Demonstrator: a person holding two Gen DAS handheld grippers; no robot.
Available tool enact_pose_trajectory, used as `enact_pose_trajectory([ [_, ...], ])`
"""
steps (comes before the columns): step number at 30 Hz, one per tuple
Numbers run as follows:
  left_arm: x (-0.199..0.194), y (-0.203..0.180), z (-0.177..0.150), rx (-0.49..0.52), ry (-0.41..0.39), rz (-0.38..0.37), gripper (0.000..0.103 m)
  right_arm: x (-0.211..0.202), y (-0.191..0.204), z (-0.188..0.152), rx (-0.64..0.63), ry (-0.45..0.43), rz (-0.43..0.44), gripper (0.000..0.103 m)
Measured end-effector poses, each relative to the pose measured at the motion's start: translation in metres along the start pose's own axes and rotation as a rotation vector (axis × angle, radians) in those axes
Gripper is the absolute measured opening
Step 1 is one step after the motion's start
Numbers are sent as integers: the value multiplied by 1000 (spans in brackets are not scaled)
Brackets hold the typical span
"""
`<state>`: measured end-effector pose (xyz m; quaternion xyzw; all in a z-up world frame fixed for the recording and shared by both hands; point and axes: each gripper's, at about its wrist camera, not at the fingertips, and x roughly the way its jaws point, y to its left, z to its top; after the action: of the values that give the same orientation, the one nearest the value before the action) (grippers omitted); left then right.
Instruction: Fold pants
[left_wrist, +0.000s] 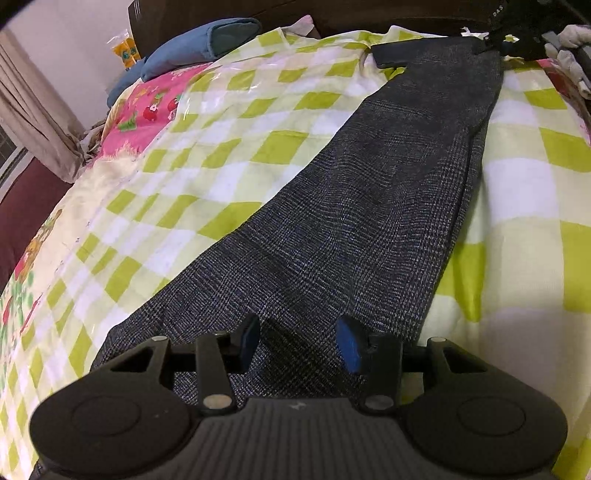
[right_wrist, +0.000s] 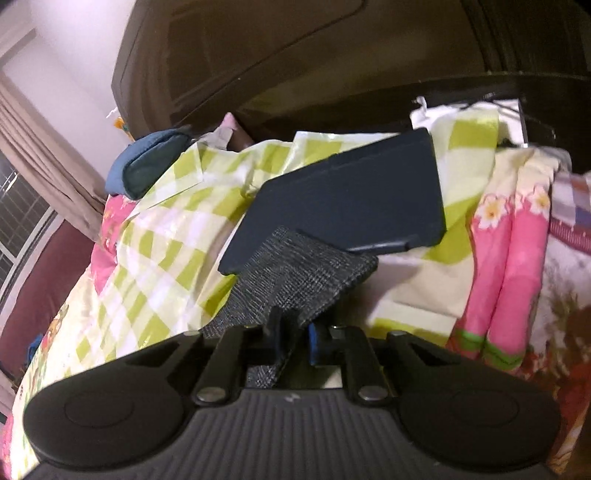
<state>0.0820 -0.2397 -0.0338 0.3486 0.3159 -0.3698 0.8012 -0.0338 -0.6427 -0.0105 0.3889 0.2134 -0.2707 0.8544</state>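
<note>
One checked sheet (left_wrist: 229, 155) covers the bed under us, with bare room left of one pair of pants (left_wrist: 369, 221) stretched along it. Our left gripper (left_wrist: 299, 343) stands spread over one end, its contact unclear; our right gripper (right_wrist: 293, 338) pinches the hem, partly hidden beneath one dark case (right_wrist: 347, 199).

pale letters "das" on black object (left_wrist: 496, 11) at top edge, nothing else legible
</note>
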Motion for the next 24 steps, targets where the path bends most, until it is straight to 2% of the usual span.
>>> enact_pose_trajectory([
  [2, 0, 0, 0, 4, 1, 1, 61, -1, 6, 3, -33, -13, -11, 5],
  [7, 1, 2, 1, 3, 0, 1, 64, -16, 44, 11, -224, -88, 11, 4],
  [8, 1, 2, 1, 3, -1, 2, 64, -9, 48, 15, -248, -65, -8, 5],
  [9, 1, 2, 1, 3, -1, 2, 64, 0, 48, 19, -227, -30, -23, 7],
  [11, 0, 2, 0, -3, -5, 2, 64, 8, 43, 24, -153, 5, 0, 10],
  [14, 0, 4, -3, -14, -5, 0, 64, 10, 43, 25, -139, -2, -21, 9],
  [15, 0, 4, -3, -14, -6, -1, 64, 8, 43, 24, -135, -2, -1, 5],
  [19, 1, 5, -3, -6, -4, -2, 65, -7, 62, 28, -95, -8, 191, 4],
  [20, 1, 5, -2, -9, -4, -2, 65, -10, 67, 30, -99, -24, 217, 4],
  [22, 0, 6, -2, -15, -5, -2, 65, -7, 69, 31, -104, -33, 200, 4],
  [24, 0, 6, -4, -21, -7, -2, 65, 7, 58, 29, -98, 8, 100, 5],
])
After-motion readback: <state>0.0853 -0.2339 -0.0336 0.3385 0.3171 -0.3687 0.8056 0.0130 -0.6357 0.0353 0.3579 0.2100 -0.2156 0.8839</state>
